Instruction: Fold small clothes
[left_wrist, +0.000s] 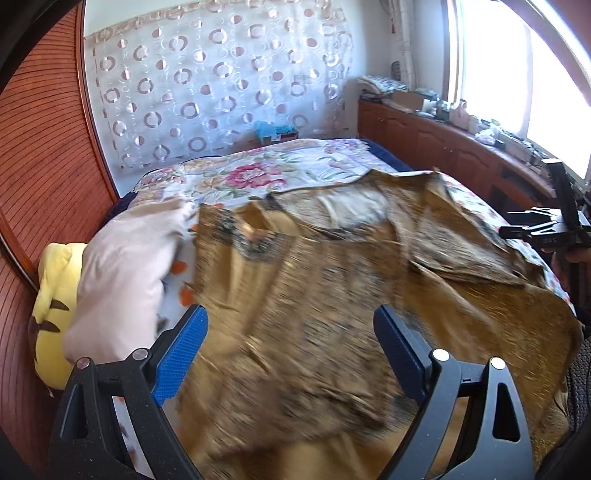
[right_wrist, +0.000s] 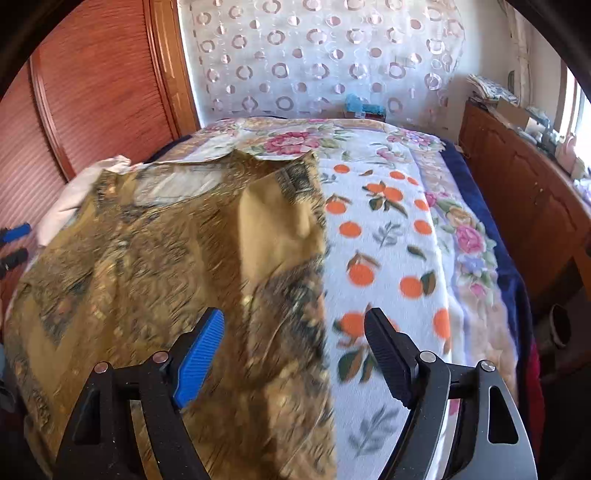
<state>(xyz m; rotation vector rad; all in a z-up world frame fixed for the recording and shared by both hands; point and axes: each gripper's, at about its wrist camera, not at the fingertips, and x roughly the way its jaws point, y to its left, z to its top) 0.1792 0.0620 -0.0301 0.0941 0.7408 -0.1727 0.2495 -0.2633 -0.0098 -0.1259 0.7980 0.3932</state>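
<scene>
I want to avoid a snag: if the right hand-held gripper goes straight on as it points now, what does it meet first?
Most likely the brown patterned garment, near its right edge, lying on the orange-print blanket. The right hand-held gripper is open and straddles that edge. Depth is unclear.

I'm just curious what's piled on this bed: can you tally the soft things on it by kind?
Brown patterned garment: 1
Orange-print blanket: 1
Floral bedspread: 1
Pale pink pillow: 1
Yellow plush toy: 1
Total: 5
</scene>
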